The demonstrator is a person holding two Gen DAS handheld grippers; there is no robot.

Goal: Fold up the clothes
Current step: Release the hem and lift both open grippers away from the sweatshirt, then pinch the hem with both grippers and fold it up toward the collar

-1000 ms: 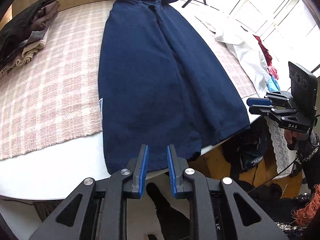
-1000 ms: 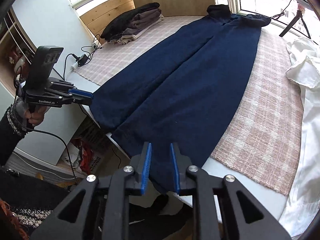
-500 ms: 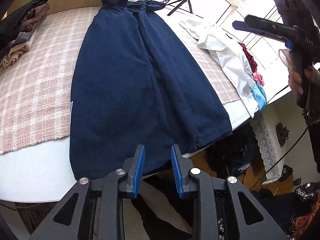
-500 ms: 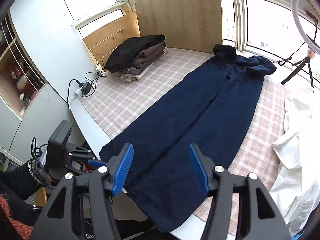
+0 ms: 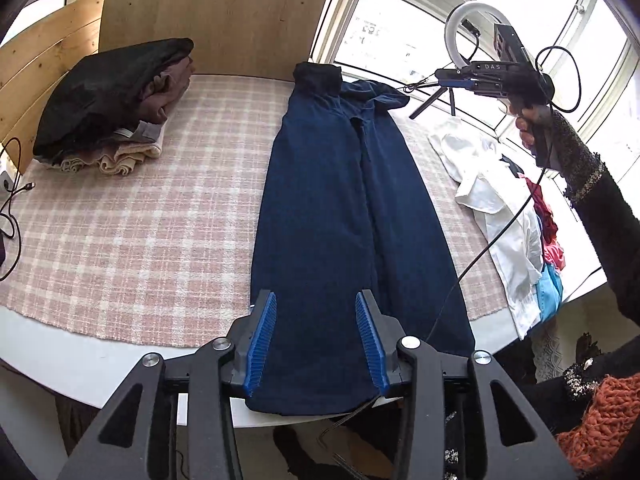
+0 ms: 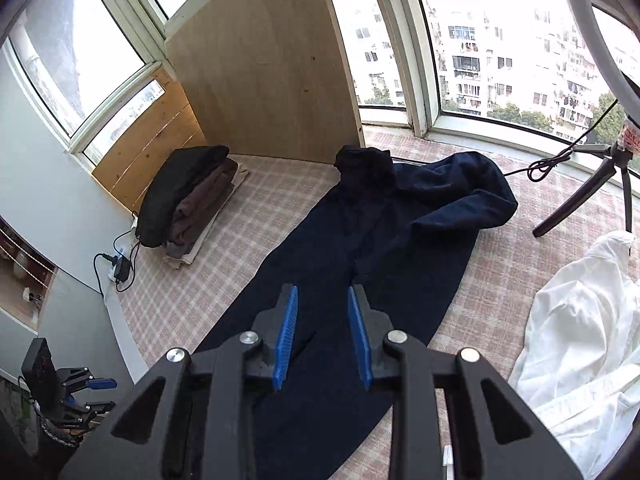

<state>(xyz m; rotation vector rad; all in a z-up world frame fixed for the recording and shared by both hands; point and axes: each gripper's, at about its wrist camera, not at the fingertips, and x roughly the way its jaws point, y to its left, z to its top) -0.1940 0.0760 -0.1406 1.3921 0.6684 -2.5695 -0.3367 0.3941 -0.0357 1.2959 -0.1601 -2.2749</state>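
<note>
Lying full length on the pink checked tablecloth point(image 5: 132, 220), the navy trousers point(image 5: 344, 216) have their dark waistband next to the wooden board point(image 5: 224, 12) and their hems over the near edge of the white table point(image 5: 72, 364). The left gripper point(image 5: 316, 340) hovers above the hems, its jaws opening with nothing between the blue pads. The right gripper point(image 6: 322, 336) hangs over the trousers' middle, jaws closing on empty air. Left of the trousers sits a stack of folded clothes point(image 5: 108, 100); right of them lies a crumpled white shirt point(image 6: 576, 344).
</note>
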